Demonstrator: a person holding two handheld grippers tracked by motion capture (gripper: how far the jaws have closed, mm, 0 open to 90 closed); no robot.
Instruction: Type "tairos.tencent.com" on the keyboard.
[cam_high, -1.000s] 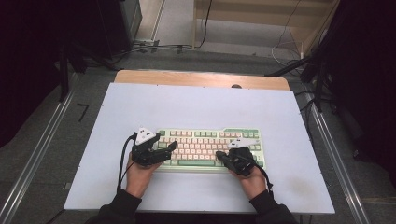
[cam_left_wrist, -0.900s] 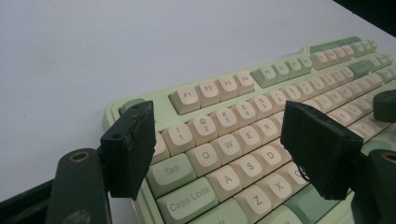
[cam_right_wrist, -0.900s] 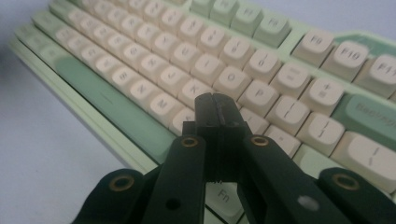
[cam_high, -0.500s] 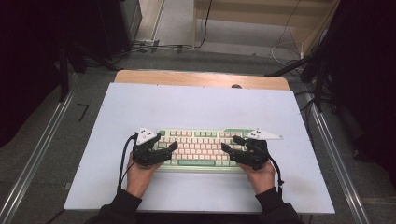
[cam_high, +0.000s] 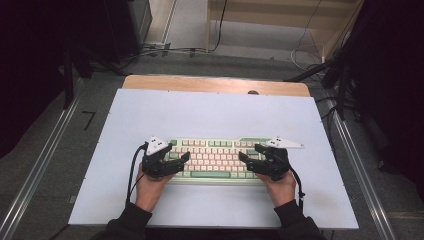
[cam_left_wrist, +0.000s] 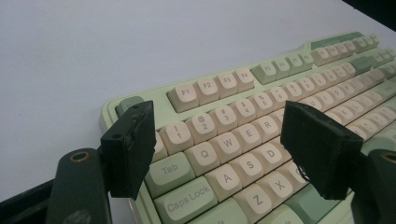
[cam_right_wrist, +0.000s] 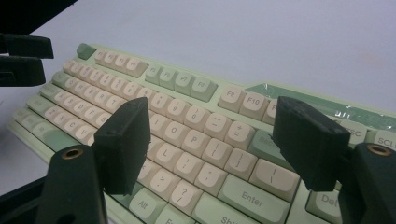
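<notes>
High view: left claw (cam_high: 184, 159) jaws apart over keyboard (cam_high: 215, 159); right claw (cam_high: 246, 158) has just been opening, nothing between its jaws

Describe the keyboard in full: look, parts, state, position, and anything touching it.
The keyboard is a pale green, plastic-looking case with cream keycaps and sage-green accent keys such as Tab, Caps Lock and Enter. A function row runs along the top, and a glossy green strip sits at its upper right. It lies flat on the white table, near the person's edge, long side across. The left gripper and right gripper hover over its two ends with jaws open; whether either touches the keys cannot be told.
</notes>
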